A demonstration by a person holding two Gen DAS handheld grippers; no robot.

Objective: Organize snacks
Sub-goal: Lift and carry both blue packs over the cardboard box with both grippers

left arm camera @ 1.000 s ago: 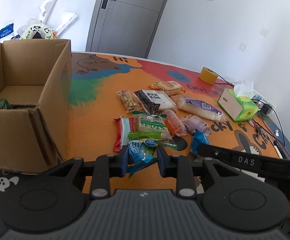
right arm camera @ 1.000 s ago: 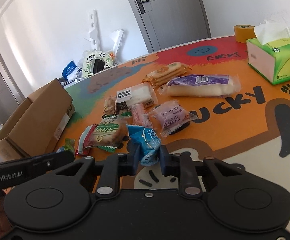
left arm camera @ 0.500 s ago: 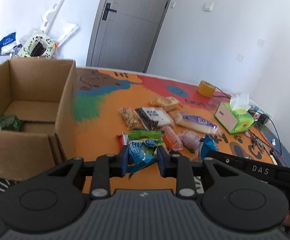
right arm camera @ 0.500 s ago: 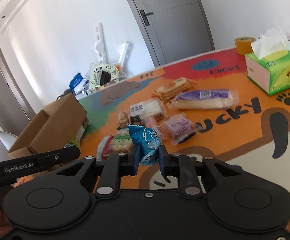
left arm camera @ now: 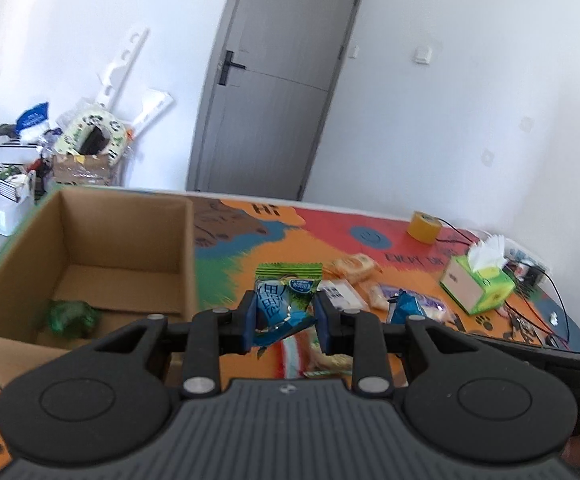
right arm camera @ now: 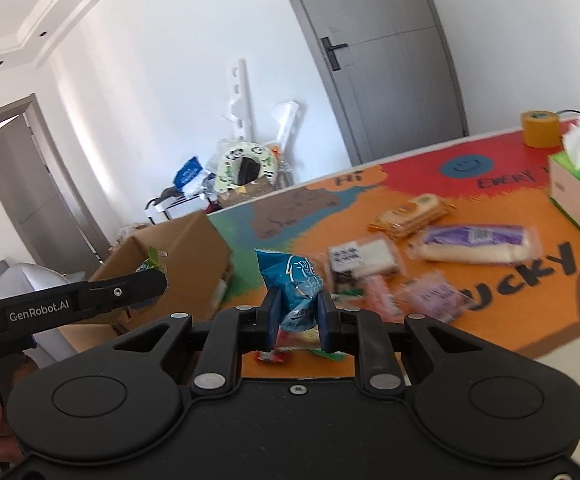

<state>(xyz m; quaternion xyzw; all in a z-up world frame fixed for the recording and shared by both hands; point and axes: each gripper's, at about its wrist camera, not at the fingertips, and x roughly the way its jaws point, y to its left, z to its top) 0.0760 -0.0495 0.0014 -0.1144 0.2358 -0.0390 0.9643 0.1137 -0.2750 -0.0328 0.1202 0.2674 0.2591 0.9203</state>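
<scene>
My left gripper (left arm camera: pixel 285 322) is shut on a blue and green snack packet (left arm camera: pixel 284 300) and holds it in the air just right of the open cardboard box (left arm camera: pixel 90 256). A green packet (left arm camera: pixel 70 316) lies inside the box. My right gripper (right arm camera: pixel 295 316) is shut on a blue snack packet (right arm camera: pixel 295 284), lifted above the table. In the right wrist view the box (right arm camera: pixel 182 256) stands to the left, with the left gripper's arm (right arm camera: pixel 70 300) in front of it. Several snack packets (right arm camera: pixel 469 240) lie on the colourful table mat.
A green tissue box (left arm camera: pixel 477 284) and a yellow tape roll (left arm camera: pixel 423 226) stand at the far right of the table, with cables (left arm camera: pixel 529 312) beside them. A grey door (left arm camera: pixel 266 92) and clutter (left arm camera: pixel 86 144) are behind the table.
Both grippers have lifted their packets up off the table. The left one has moved towards the box, whose inside now shows from higher up.
</scene>
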